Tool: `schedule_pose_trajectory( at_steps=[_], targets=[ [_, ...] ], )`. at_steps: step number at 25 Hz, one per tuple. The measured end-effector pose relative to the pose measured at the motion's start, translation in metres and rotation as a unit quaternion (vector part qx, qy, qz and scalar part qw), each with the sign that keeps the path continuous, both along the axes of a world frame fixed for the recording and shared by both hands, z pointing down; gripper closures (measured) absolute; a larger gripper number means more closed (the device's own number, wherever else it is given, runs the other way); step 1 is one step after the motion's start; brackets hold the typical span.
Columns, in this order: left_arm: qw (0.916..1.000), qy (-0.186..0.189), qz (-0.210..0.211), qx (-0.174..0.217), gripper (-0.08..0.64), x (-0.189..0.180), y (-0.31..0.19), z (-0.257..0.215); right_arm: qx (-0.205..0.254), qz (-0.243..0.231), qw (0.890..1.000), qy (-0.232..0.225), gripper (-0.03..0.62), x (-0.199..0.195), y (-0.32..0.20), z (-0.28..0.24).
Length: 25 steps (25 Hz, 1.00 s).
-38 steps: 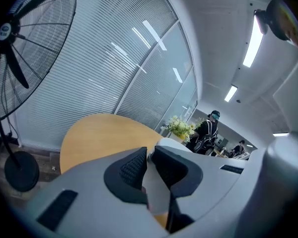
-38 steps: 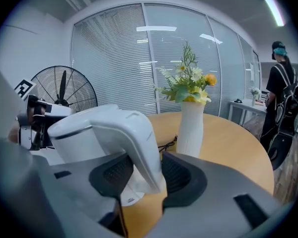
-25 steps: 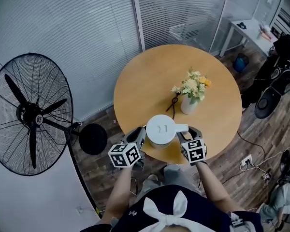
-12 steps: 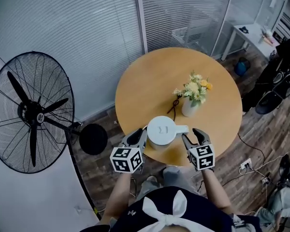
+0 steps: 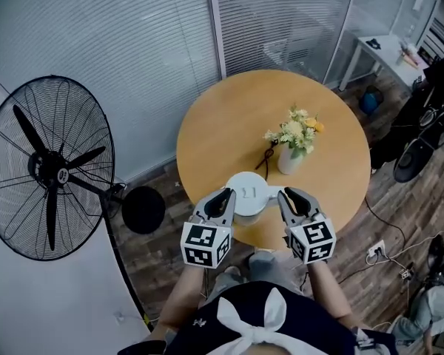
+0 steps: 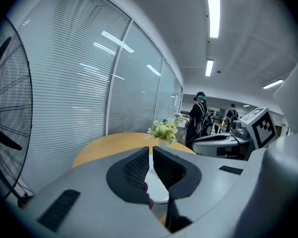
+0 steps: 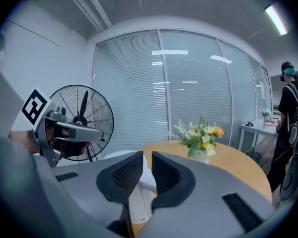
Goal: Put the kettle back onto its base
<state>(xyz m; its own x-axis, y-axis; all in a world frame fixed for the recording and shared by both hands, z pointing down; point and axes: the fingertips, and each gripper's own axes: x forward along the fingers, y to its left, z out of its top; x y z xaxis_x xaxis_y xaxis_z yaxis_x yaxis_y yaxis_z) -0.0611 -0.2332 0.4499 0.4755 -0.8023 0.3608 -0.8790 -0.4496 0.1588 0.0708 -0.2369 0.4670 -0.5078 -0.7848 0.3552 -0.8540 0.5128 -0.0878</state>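
Near the kettle [image 5: 247, 189], the left tool [image 5: 223, 197] is seen closed, empty; the right tool [image 5: 288, 197], just narrowed, is slightly parted, empty.

**Dark top, grey grippers, marker cubes**

The person wears a dark top [image 5: 260, 325] with a large white bow-shaped mark at its middle and a small white logo to that mark's left. Just ahead of the top, each hand carries a pale grey plastic gripper, the left gripper [image 5: 223, 196] and the right gripper [image 5: 286, 195]. Each has broad, smooth grey jaw arms, black ribbed pads [image 6: 134, 170], black slotted insets and a white cube with black square markers [image 5: 206, 244]. The right gripper's jaws have just been closing, with nothing between them.
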Motion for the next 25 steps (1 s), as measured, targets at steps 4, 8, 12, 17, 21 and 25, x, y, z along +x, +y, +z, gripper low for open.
schedule_pose_trajectory(
  at_steps=[4, 8, 12, 17, 21, 25],
  targets=[
    [0.9997, 0.016, 0.017, 0.012, 0.532, 0.012, 0.005, -0.013, 0.023, -0.011, 1.0, -0.017, 0.56, -0.013, 0.008, -0.016],
    [0.9987, 0.02, 0.033, 0.032, 0.534, 0.023, 0.01, -0.028, 0.033, -0.019, 0.999, -0.023, 0.569, -0.024, 0.017, -0.024],
    [0.9979, 0.012, 0.05, 0.04, 0.534, 0.031, 0.013, -0.032, 0.038, -0.023, 0.999, -0.019, 0.569, -0.03, 0.022, -0.03],
    [0.9978, 0.002, 0.047, 0.047, 0.534, 0.034, 0.015, -0.038, 0.045, -0.025, 0.999, -0.015, 0.569, -0.031, 0.025, -0.038],
    [0.9977, 0.005, 0.048, 0.047, 0.534, 0.038, 0.019, -0.039, 0.046, -0.022, 0.999, -0.015, 0.569, -0.029, 0.029, -0.04],
    [0.9979, 0.013, 0.048, 0.042, 0.534, 0.039, 0.021, -0.038, 0.045, -0.027, 0.999, -0.014, 0.569, -0.029, 0.033, -0.038]
  ],
)
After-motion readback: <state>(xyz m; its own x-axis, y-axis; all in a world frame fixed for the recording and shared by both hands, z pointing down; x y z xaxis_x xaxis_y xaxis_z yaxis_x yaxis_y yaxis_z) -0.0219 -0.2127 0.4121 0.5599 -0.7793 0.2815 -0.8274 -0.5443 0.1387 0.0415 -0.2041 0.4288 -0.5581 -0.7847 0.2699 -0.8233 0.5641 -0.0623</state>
